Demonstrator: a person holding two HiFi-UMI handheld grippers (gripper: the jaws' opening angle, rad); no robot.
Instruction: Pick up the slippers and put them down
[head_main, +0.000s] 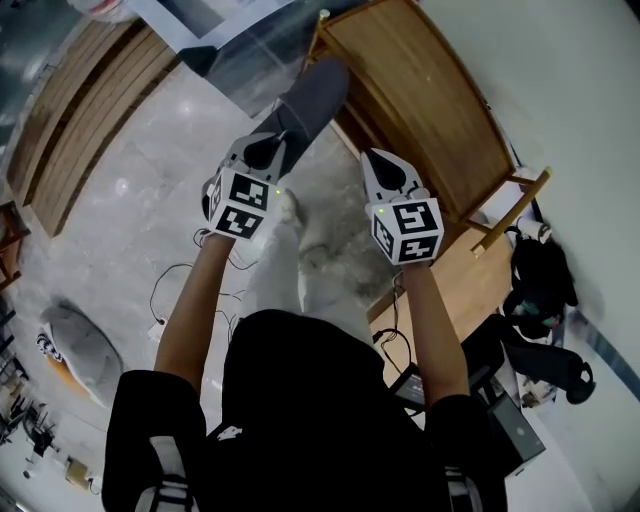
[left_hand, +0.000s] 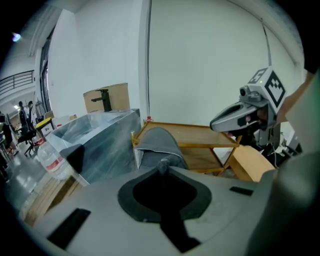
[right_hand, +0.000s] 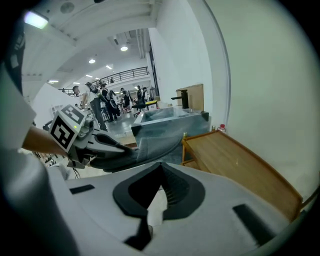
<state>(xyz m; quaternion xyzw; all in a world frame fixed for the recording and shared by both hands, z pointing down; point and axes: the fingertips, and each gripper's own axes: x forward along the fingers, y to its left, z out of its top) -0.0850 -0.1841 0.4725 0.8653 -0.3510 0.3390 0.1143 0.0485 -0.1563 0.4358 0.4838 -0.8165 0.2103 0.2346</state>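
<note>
A grey slipper (head_main: 312, 95) hangs in the air over the floor, beside a wooden rack, and my left gripper (head_main: 272, 145) is shut on its near end. The left gripper view shows the slipper (left_hand: 159, 142) rising straight out from between the closed jaws (left_hand: 162, 167). My right gripper (head_main: 380, 165) is level with the left one, a hand's width to its right, its jaws shut with nothing between them (right_hand: 160, 167). From the right gripper view the slipper (right_hand: 152, 142) sticks out of the left gripper (right_hand: 122, 149). No second slipper shows in any view.
A low wooden rack (head_main: 420, 110) stands at the right against the white wall. A plastic-wrapped grey box (left_hand: 95, 145) and a slatted wooden bench (head_main: 80, 110) lie to the left. Cables (head_main: 170, 290) trail on the floor. A black bag (head_main: 540, 280) sits at the far right.
</note>
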